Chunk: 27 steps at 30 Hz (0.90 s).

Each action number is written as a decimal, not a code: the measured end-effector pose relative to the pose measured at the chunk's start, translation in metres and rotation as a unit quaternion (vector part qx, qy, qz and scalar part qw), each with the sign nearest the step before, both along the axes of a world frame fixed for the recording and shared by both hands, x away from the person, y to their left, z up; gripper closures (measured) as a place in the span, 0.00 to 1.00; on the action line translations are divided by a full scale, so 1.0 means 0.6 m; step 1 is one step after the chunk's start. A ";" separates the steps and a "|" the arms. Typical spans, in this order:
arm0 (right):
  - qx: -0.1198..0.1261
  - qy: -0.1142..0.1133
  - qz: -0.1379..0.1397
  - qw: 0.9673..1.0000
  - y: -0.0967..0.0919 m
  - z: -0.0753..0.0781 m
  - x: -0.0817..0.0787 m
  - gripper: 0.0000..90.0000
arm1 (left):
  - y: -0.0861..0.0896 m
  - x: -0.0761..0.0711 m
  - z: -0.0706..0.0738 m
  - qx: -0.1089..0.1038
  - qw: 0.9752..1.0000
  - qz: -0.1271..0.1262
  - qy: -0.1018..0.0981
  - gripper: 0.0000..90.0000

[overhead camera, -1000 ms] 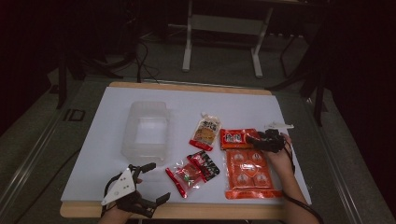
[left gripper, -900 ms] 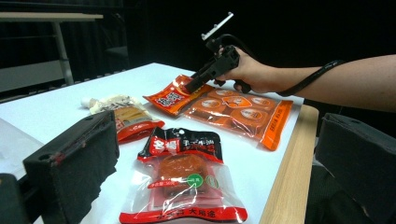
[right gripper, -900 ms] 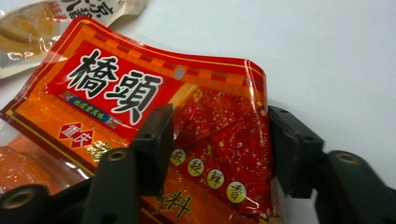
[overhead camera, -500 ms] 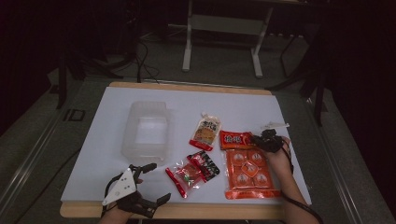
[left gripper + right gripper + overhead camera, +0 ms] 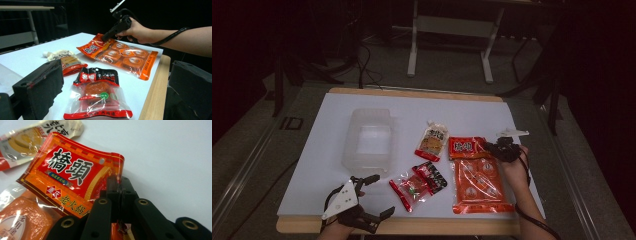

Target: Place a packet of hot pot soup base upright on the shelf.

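Observation:
A large orange snack packet (image 5: 477, 182) lies at the front right of the white table (image 5: 512, 120). My right gripper (image 5: 492, 148) is at its top right corner. In the right gripper view the jaws (image 5: 120, 192) have just been closing and are shut on the packet's red header edge (image 5: 70, 172), which curls up off the table. My left gripper (image 5: 382, 195) rests at the front left, open and holding nothing. In the left gripper view a small red packet (image 5: 97, 97) lies on the table between and beyond its jaws, and the right gripper (image 5: 105, 37) shows farther off on the orange packet (image 5: 125, 56).
A clear plastic container (image 5: 368, 137) stands left of centre. A beige and red pouch (image 5: 432, 140) lies mid-table. Two small red packets (image 5: 429, 175) (image 5: 409, 189) lie near the front. The wooden table edge (image 5: 437, 226) runs along the front.
The right gripper has shifted slightly left onto the orange packet's top corner, and that corner now stands a little raised. The left gripper has not moved.

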State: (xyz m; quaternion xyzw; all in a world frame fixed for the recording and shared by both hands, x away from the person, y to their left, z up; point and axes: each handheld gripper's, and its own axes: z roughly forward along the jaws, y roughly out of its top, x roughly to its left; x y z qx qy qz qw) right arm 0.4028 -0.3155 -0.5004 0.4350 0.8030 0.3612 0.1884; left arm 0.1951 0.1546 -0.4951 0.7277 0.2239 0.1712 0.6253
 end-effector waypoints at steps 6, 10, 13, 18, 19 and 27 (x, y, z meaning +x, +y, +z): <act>0.013 -0.013 -0.001 1.000 -0.006 0.020 -0.012 0.99 | -0.001 0.001 0.000 0.001 1.000 0.000 0.000 0.00; 0.023 -0.028 0.000 0.999 -0.007 0.038 -0.022 0.99 | -0.001 0.001 0.000 0.002 1.000 0.000 0.000 0.00; 0.026 -0.039 0.004 0.999 -0.007 0.053 -0.031 0.99 | -0.001 0.001 0.000 0.002 1.000 0.000 0.000 0.00; 0.036 -0.065 0.009 0.997 -0.005 0.080 -0.051 0.99 | -0.001 0.002 -0.001 0.001 1.000 0.000 0.000 0.00; 0.036 -0.065 0.009 0.997 -0.005 0.080 -0.051 0.99 | -0.001 0.002 -0.001 0.001 1.000 0.000 0.000 0.00; 0.050 -0.097 0.019 0.994 0.000 0.116 -0.082 0.99 | -0.003 0.002 -0.001 0.004 1.000 -0.001 -0.001 0.00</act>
